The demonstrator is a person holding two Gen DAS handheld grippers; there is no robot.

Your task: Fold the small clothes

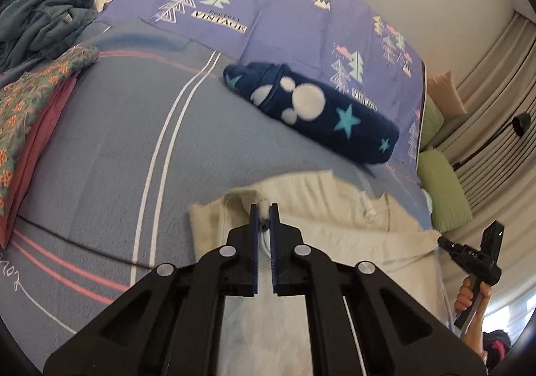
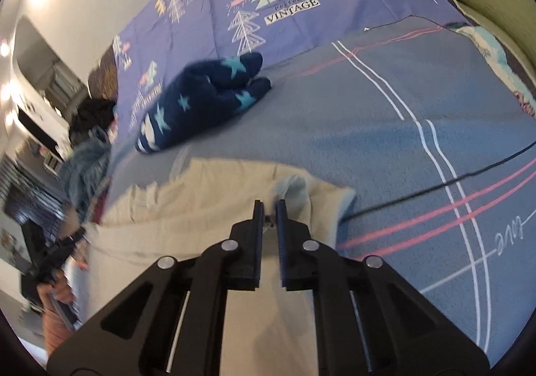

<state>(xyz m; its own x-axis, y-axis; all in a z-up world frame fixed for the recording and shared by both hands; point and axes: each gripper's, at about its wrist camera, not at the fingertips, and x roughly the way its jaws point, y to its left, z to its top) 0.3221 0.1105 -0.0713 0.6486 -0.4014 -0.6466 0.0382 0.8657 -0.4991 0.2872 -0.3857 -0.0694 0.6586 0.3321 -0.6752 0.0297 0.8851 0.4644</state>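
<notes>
A cream garment (image 1: 338, 208) (image 2: 201, 205) lies spread on the blue-grey bed cover (image 1: 117, 141) (image 2: 385, 128) right in front of both grippers. My left gripper (image 1: 264, 208) is shut on a bunched fold at the garment's left far corner. My right gripper (image 2: 269, 205) is shut on a fold of the same cloth at its right far corner. Beyond the cream garment rests a folded navy fleece piece (image 1: 311, 108) (image 2: 201, 98) with white dots and teal stars, untouched. A hand (image 1: 469, 295) holding the other tool shows at the right edge of the left wrist view.
A stack of folded clothes (image 1: 30, 108), floral on top and pink below, sits at the left. A teal fleece heap (image 1: 43, 14) lies behind it. A purple tree-print quilt (image 1: 268, 7) covers the far side, green cushions (image 1: 442, 188) line the right, and a thin black cable (image 2: 435, 185) crosses the cover.
</notes>
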